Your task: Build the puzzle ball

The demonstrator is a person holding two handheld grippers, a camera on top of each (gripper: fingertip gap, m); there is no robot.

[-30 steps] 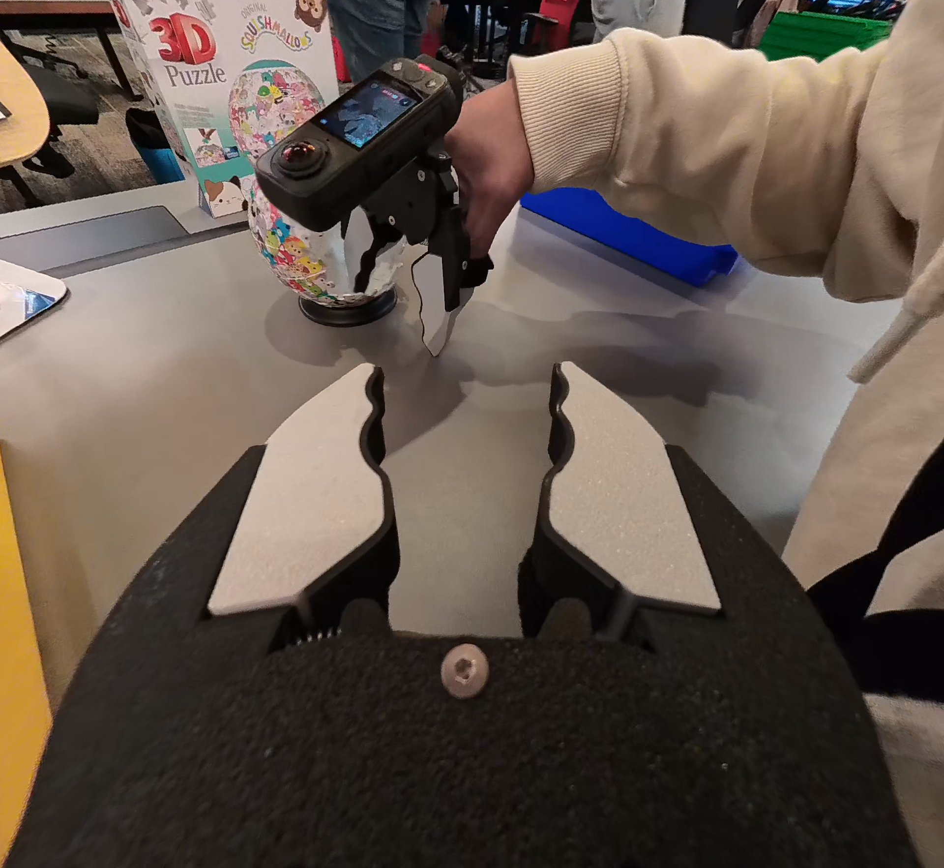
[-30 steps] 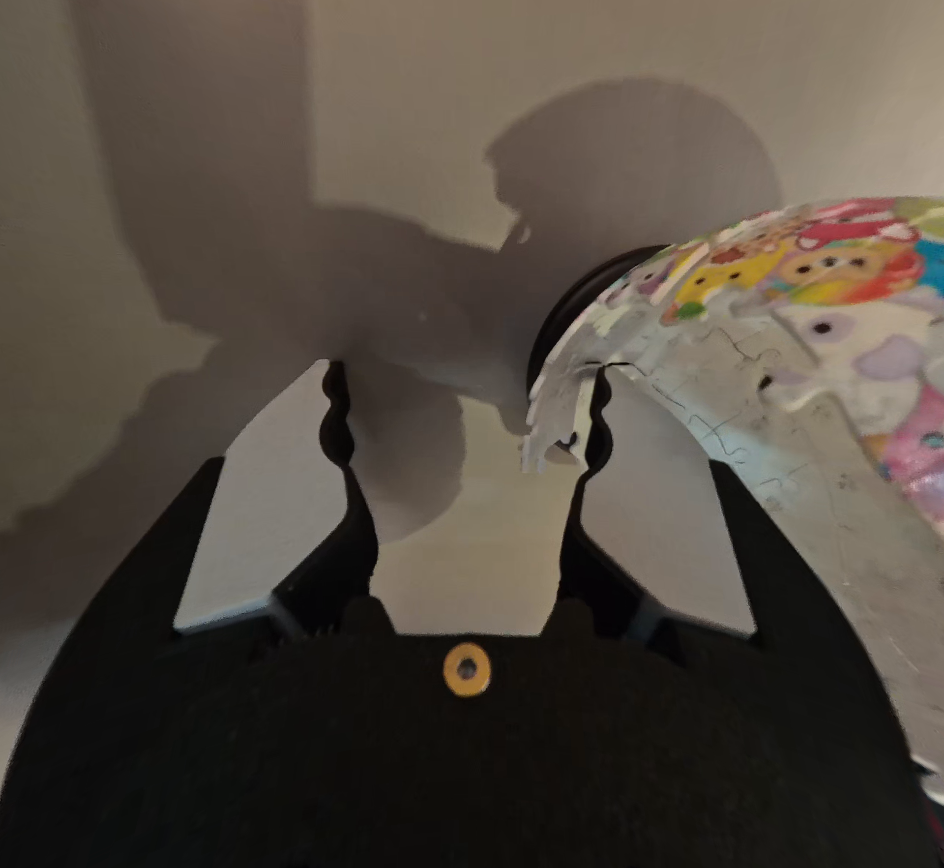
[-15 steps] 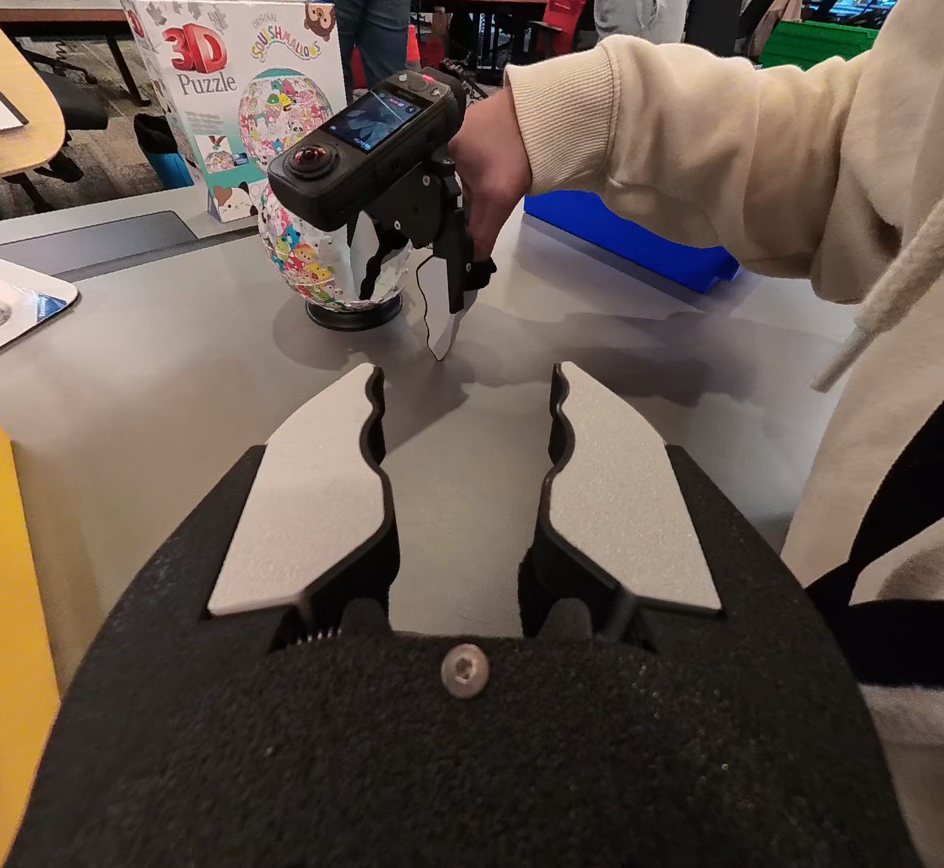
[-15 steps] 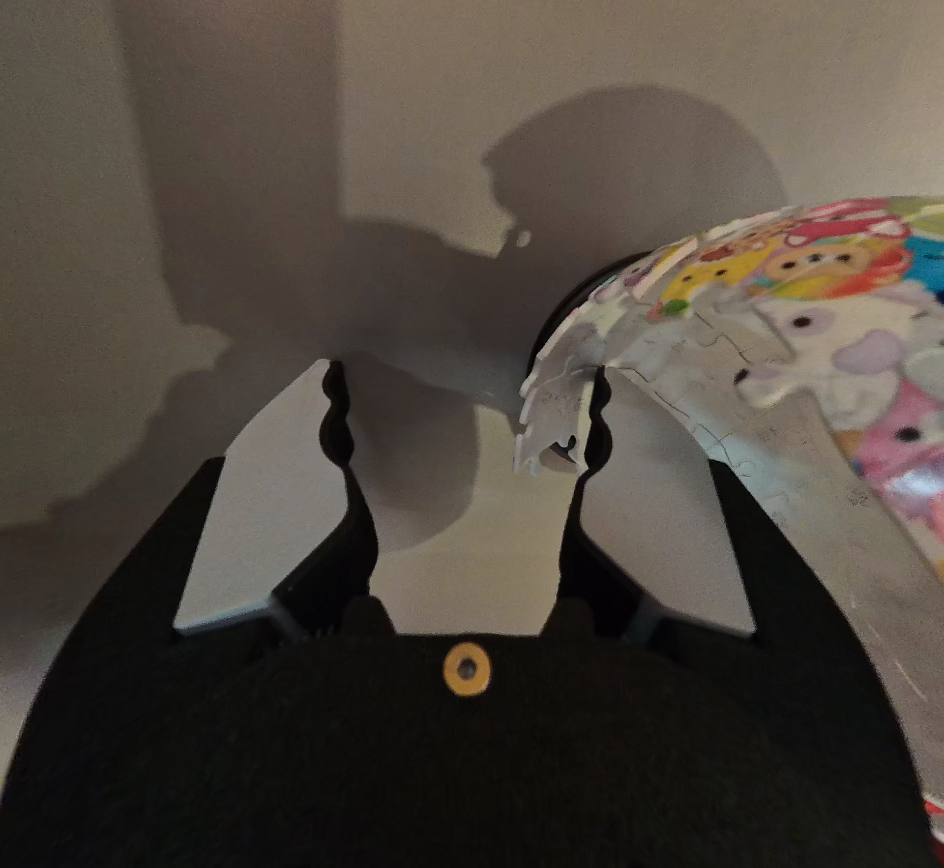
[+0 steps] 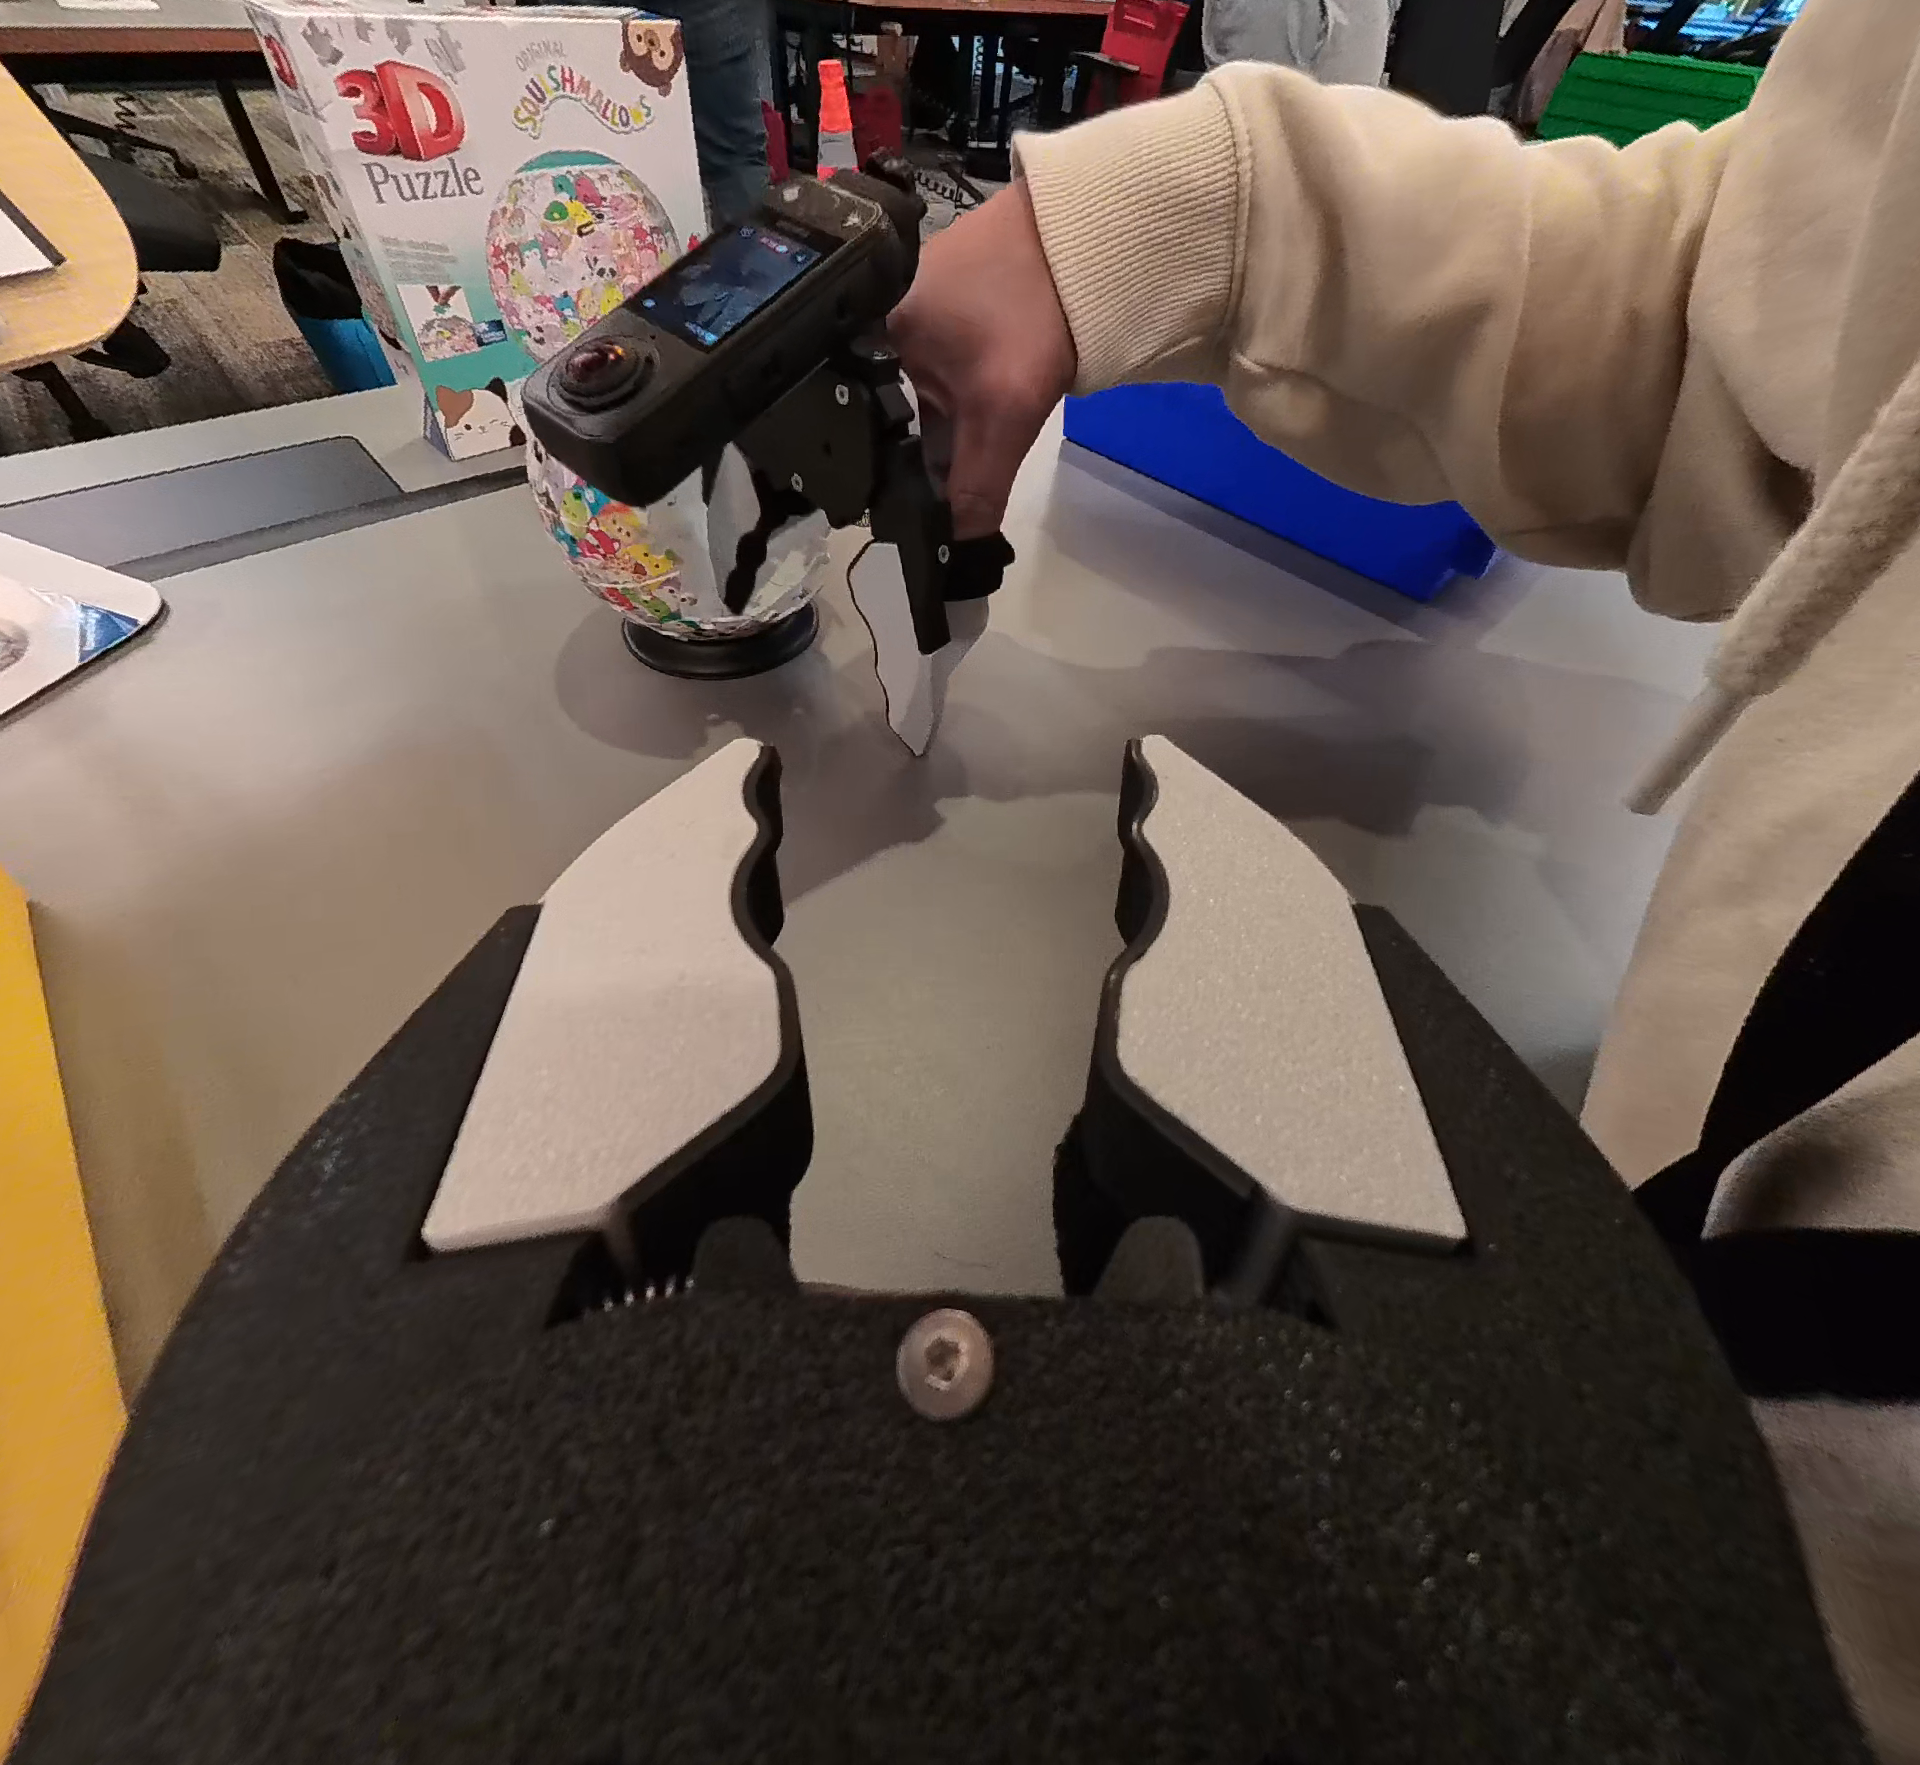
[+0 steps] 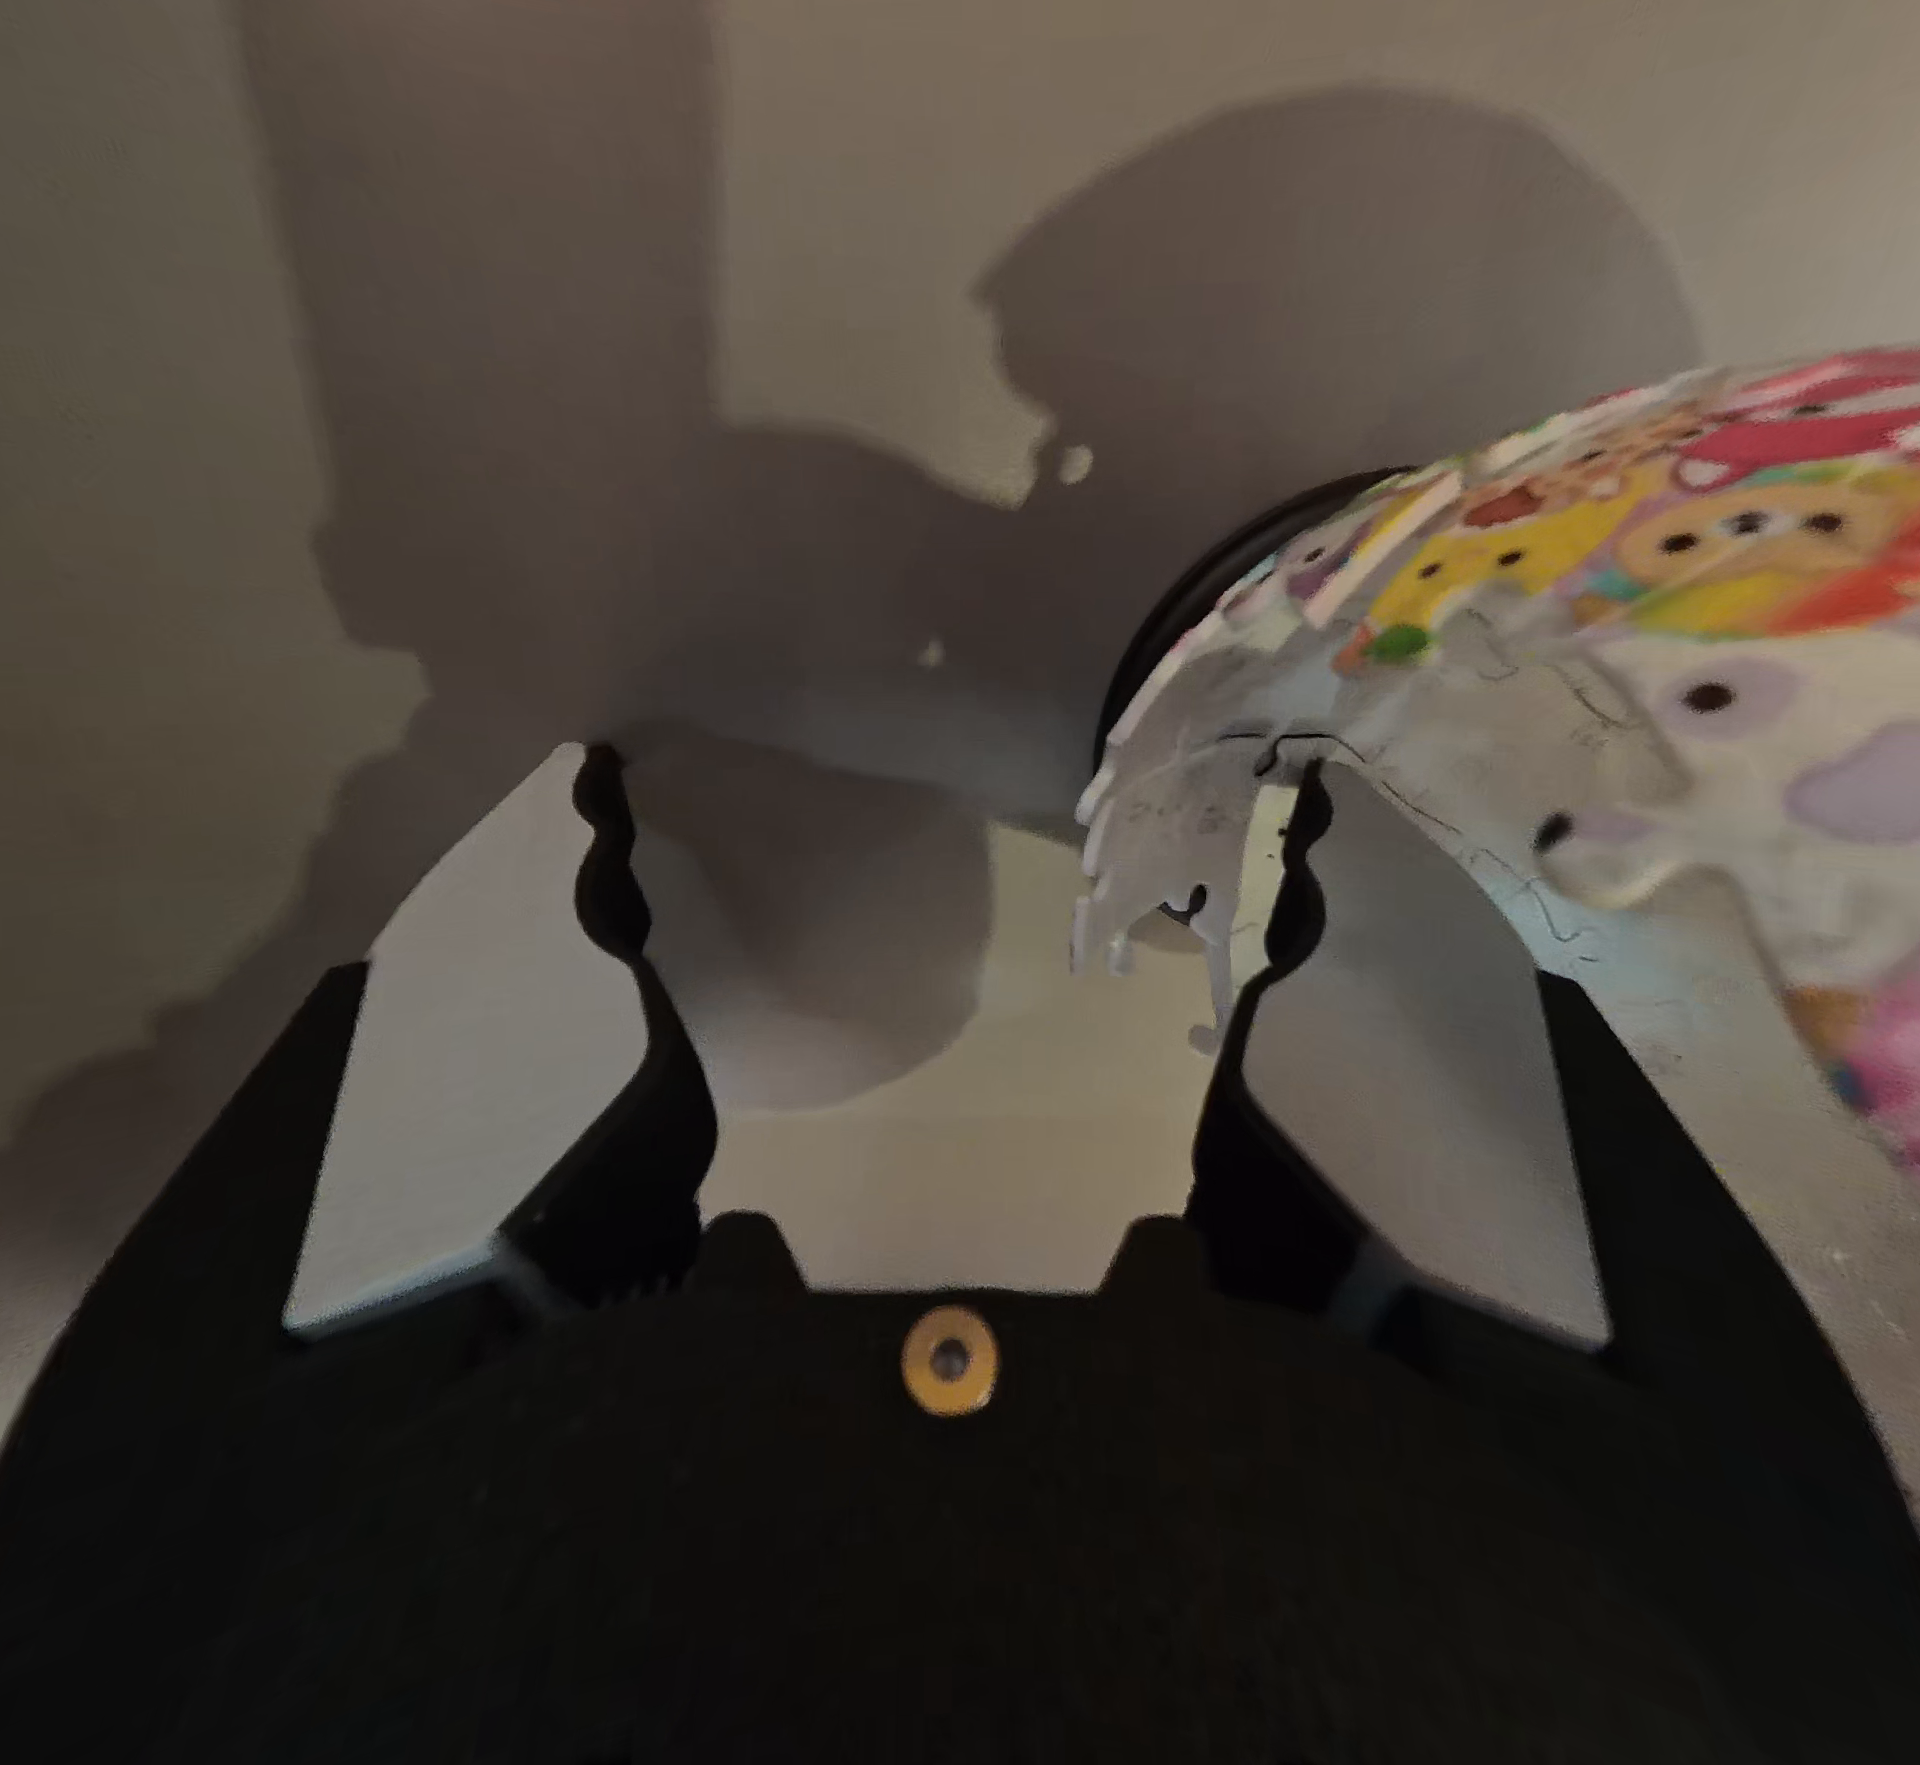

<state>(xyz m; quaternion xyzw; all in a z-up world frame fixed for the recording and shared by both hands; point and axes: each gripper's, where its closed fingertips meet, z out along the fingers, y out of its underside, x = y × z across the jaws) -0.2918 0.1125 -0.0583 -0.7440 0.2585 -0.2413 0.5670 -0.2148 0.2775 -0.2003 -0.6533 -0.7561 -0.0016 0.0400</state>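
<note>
The partly built puzzle ball is a colourful cartoon shell that stands on a black ring stand on the grey table. In the right wrist view the ball fills the right side. Its jagged white open edge hangs between my right gripper's jaws, close against the right finger. My right gripper is open and also shows in the left wrist view, held by a hand at the ball's right side. My left gripper is open and empty above the table, well in front of the ball.
The puzzle's box stands behind the ball. A blue bin lies at the back right. A white card and a yellow edge are at the left. The cream sleeve crosses the right side. People stand at tables behind.
The ball's jagged edge has slid a little deeper between my right gripper's jaws. The left gripper has tilted slightly. Both stay open.
</note>
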